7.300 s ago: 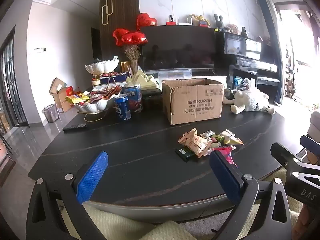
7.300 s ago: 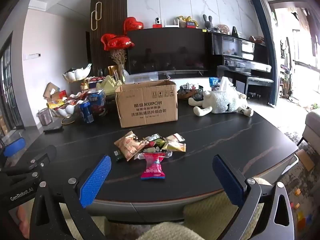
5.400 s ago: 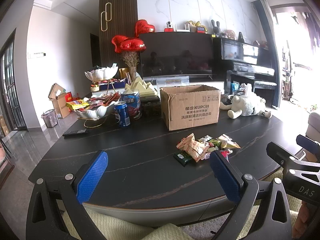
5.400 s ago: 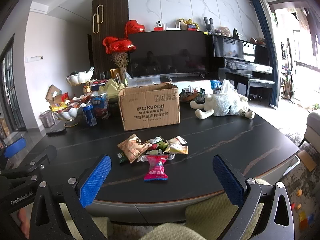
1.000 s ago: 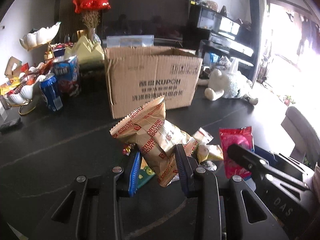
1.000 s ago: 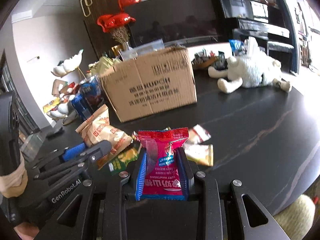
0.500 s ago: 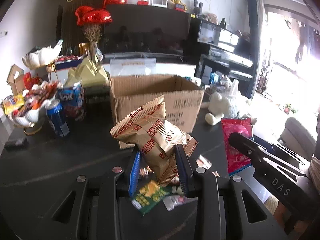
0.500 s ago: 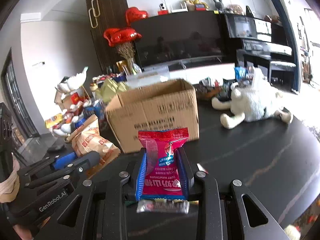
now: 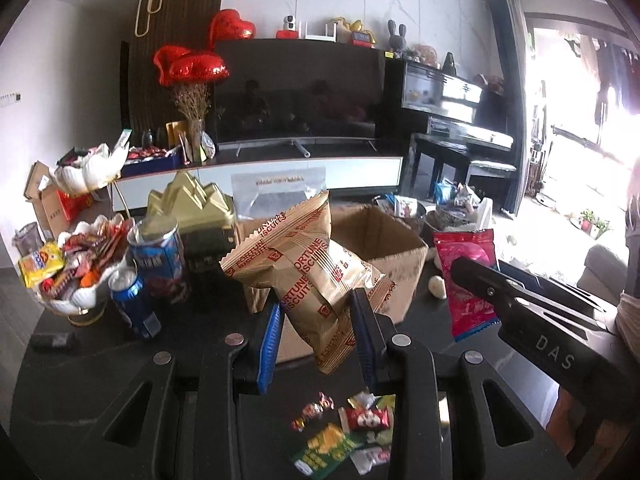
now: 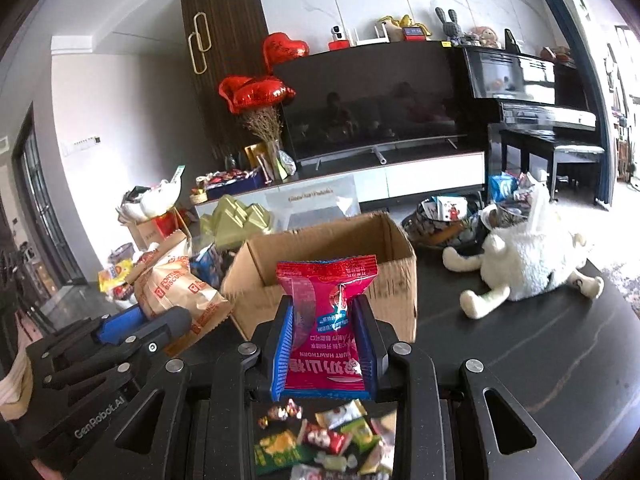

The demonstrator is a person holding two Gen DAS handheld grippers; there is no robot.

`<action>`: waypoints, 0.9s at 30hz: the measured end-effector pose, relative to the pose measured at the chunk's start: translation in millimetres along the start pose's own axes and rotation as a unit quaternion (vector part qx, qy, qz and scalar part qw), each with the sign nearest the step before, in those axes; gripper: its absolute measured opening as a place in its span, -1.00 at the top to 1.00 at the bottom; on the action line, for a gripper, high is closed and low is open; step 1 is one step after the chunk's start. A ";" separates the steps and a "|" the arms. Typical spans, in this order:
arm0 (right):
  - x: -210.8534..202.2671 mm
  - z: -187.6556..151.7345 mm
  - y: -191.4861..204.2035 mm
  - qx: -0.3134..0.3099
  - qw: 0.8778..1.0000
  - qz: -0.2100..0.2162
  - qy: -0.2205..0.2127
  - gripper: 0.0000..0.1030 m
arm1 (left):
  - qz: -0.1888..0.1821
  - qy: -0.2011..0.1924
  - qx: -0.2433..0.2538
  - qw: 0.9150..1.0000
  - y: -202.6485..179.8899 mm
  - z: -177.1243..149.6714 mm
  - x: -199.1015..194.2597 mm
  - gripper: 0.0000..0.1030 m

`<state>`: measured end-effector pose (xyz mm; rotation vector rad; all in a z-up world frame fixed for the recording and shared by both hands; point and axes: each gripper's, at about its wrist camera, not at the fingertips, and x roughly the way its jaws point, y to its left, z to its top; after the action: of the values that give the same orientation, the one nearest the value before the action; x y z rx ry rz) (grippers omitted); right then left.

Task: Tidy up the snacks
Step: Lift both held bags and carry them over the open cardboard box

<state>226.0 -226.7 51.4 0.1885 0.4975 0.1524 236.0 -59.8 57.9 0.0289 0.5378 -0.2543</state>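
Note:
My left gripper [image 9: 316, 312] is shut on a tan biscuit bag [image 9: 308, 264], held up in front of the open cardboard box [image 9: 384, 240]. In the right wrist view the same bag [image 10: 176, 292] shows at the left. My right gripper [image 10: 325, 316] is shut on a red hawthorn snack packet [image 10: 326, 320], raised before the box [image 10: 332, 264]; the packet [image 9: 464, 276] also shows in the left wrist view. Several small wrapped snacks [image 9: 344, 432] lie on the black table [image 9: 92, 364] below the grippers; the snacks [image 10: 320, 436] are partly hidden by the right gripper's body.
Left of the box stand blue cans [image 9: 136, 304], a blue snack tin [image 9: 158, 256] and a white tiered dish of snacks [image 9: 72, 264]. A gold box [image 9: 188, 208] sits behind. A white plush toy [image 10: 524, 264] lies on the table at the right, and a remote [image 9: 52, 340] at the left.
Both grippers have risen with their packets, moving toward the box; the box's open top now shows and the loose snacks sit lower in both views.

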 end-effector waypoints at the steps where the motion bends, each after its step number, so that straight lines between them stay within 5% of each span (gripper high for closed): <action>1: 2.3 3.4 -0.4 0.000 1.000 0.000 0.001 0.41 | 0.001 0.000 0.000 1.000 0.9 3.7 1.6 0.36; 13: 42.4 42.5 12.1 -0.044 0.999 -0.008 0.005 0.41 | 0.000 0.024 -0.001 1.000 14.7 42.8 40.5 0.36; 27: 132.1 76.8 -6.7 -0.016 0.995 0.005 0.098 0.41 | -0.018 0.102 -0.018 0.994 29.4 72.0 121.7 0.35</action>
<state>378.7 -218.9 55.6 0.1455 0.6891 0.1890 380.2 -66.4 56.6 0.0096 0.7470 -0.2775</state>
